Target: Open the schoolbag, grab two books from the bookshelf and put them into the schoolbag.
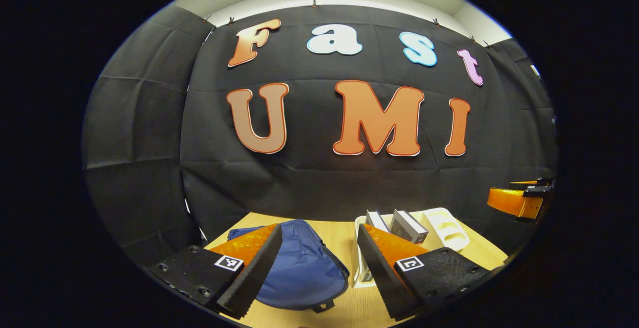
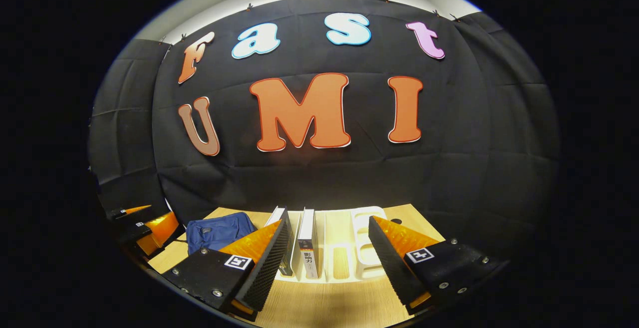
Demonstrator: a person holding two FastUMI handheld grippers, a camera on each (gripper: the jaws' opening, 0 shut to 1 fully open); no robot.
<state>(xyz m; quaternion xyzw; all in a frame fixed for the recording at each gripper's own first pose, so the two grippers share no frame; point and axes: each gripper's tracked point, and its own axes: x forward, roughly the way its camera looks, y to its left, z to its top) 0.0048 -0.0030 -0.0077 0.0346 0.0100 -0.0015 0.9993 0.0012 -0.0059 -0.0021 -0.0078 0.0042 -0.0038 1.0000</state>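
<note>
A blue schoolbag lies flat on the wooden table, just beyond my left gripper, which hovers open and holds nothing. To its right stands a white bookshelf with two books upright in it. In the right gripper view the same bookshelf sits straight ahead, one book standing between the fingers and another book against the left finger. My right gripper is open above the table in front of the shelf. The schoolbag lies left of it, looking closed.
The wooden table ends at the black cloth wall behind the shelf. The other gripper shows at the far right of the left gripper view, and the left one at the far left of the right gripper view.
</note>
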